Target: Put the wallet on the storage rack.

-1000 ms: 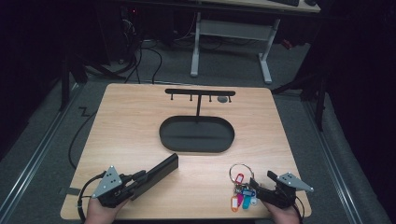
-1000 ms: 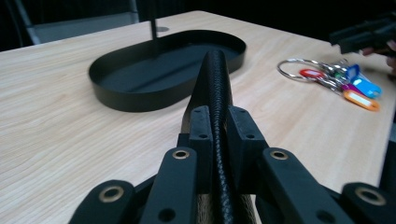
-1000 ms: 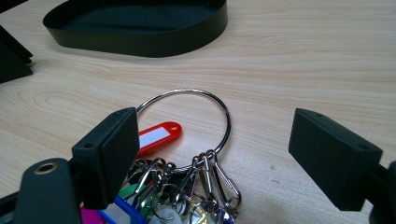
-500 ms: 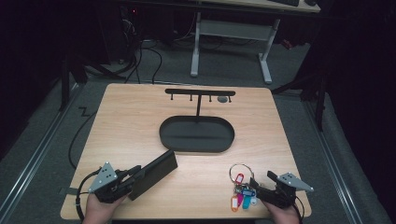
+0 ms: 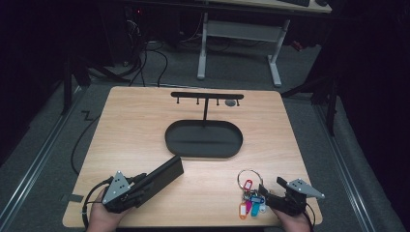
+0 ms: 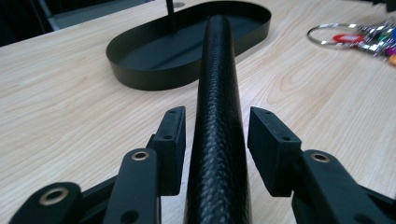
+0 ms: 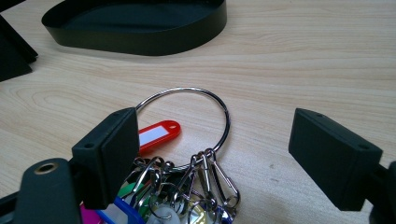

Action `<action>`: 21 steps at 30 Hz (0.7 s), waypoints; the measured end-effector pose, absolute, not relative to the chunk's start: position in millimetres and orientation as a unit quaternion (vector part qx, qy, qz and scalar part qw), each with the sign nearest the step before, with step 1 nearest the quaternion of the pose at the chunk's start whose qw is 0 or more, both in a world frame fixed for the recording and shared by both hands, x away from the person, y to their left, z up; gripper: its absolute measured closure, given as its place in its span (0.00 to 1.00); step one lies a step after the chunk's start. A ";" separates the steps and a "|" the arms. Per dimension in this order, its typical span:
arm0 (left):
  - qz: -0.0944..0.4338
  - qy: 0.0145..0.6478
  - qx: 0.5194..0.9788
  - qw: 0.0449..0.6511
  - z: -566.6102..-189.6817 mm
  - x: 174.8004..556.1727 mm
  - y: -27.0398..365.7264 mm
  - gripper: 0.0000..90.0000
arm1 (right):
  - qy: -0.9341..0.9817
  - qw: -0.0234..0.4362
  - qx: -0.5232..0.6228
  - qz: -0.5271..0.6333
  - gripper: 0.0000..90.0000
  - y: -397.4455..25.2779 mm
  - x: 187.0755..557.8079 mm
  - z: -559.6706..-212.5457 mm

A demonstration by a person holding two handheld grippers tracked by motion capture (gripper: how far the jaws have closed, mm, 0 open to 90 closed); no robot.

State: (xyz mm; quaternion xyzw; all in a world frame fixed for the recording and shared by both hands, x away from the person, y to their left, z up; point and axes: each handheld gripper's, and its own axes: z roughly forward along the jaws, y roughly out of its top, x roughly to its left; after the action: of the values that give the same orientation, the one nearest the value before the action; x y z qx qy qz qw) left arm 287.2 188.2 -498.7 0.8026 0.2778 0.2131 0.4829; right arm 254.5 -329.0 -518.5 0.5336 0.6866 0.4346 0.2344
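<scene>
- Left gripper (image 5: 145,183), lower left of high view: jaws loosely around black textured case (image 5: 163,175), gap visible both sides, not clamped.
- Case swung slightly since a second ago, far end nearer oval tray (image 5: 203,151); repositioning likely.
- Right gripper (image 5: 269,195), lower right: spread wide over key ring (image 5: 249,178), unmoved, nothing grasped.

table (image 5: 140,125): light wood, smooth
tray (image 5: 203,140): black, matt
case (image 6: 218,93): black, bumpy like leather
key ring (image 7: 187,116), near tray: shiny metal
tags (image 7: 154,133): glossy plastic
</scene>
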 end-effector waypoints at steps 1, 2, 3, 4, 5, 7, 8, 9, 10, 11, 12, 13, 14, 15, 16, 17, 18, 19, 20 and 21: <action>0.216 0.278 0.806 0.476 -497.7 286.6 187.7 0.64 | 0.686 0.234 0.534 0.434 0.18 -328.8 254.3 -518.4; 0.217 0.277 0.809 0.470 -496.6 286.2 187.4 0.64 | 0.688 0.235 0.533 0.434 0.18 -328.6 254.3 -518.2; 0.218 0.278 0.811 0.466 -495.5 285.6 187.1 0.64 | 0.689 0.235 0.531 0.433 0.18 -328.3 254.2 -518.1; 0.217 0.278 0.813 0.462 -494.6 285.2 186.9 0.64 | 0.691 0.236 0.529 0.432 0.18 -328.0 254.2 -518.1; 0.216 0.278 0.816 0.457 -493.5 284.9 186.5 0.65 | 0.693 0.237 0.528 0.430 0.18 -327.8 254.3 -518.0; 0.215 0.278 0.823 0.446 -490.8 284.2 184.9 0.67 | 0.697 0.239 0.525 0.427 0.18 -326.8 254.1 -517.7; 0.213 0.278 0.826 0.442 -489.7 284.1 184.1 0.67 | 0.699 0.240 0.522 0.426 0.18 -326.5 254.1 -517.4; 0.212 0.279 0.829 0.436 -488.5 284.0 183.3 0.68 | 0.702 0.240 0.520 0.423 0.18 -326.2 254.1 -516.9; 0.211 0.280 0.831 0.432 -487.5 283.8 182.7 0.68 | 0.706 0.240 0.518 0.419 0.18 -325.7 254.2 -515.9; 0.209 0.280 0.834 0.428 -486.5 283.7 182.1 0.68 | 0.711 0.239 0.514 0.415 0.18 -325.4 254.5 -514.5; 0.207 0.280 0.836 0.423 -485.4 283.6 181.4 0.68 | 0.717 0.239 0.510 0.410 0.18 -325.1 254.9 -512.6; 0.207 0.280 0.839 0.419 -484.3 283.6 180.9 0.69 | 0.723 0.241 0.506 0.404 0.18 -325.0 255.9 -510.4; 0.207 0.279 0.841 0.415 -483.3 283.6 180.3 0.69 | 0.727 0.242 0.503 0.400 0.18 -324.7 256.8 -507.7; 0.202 0.282 0.842 0.413 -482.7 284.0 180.0 0.69 | 0.730 0.242 0.501 0.397 0.18 -324.5 257.8 -504.7; 0.202 0.282 0.842 0.413 -482.7 284.0 180.0 0.69 | 0.734 0.241 0.498 0.395 0.18 -324.1 258.8 -502.0; 0.196 0.283 0.843 0.414 -482.3 284.5 179.8 0.69 | 0.741 0.242 0.491 0.388 0.18 -323.8 259.6 -499.4; 0.198 0.281 0.845 0.410 -482.3 284.6 179.8 0.69 | 0.746 0.244 0.486 0.384 0.18 -323.5 260.2 -497.8; 0.200 0.281 0.847 0.405 -482.3 285.1 179.6 0.68 | 0.752 0.244 0.480 0.382 0.18 -323.6 261.1 -495.3; 0.200 0.281 0.849 0.399 -482.0 285.9 179.5 0.68 | 0.751 0.239 0.478 0.387 0.18 -323.8 261.7 -493.7; 0.199 0.284 0.849 0.399 -481.9 286.6 179.4 0.68 | 0.750 0.234 0.477 0.394 0.18 -323.5 262.1 -492.3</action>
State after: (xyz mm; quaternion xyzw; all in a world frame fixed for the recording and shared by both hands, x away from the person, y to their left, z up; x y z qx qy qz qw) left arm 286.6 179.4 -481.9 0.8487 0.2845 0.1991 0.3990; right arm 262.1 -323.5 -492.3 0.4769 0.7498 0.3943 0.2343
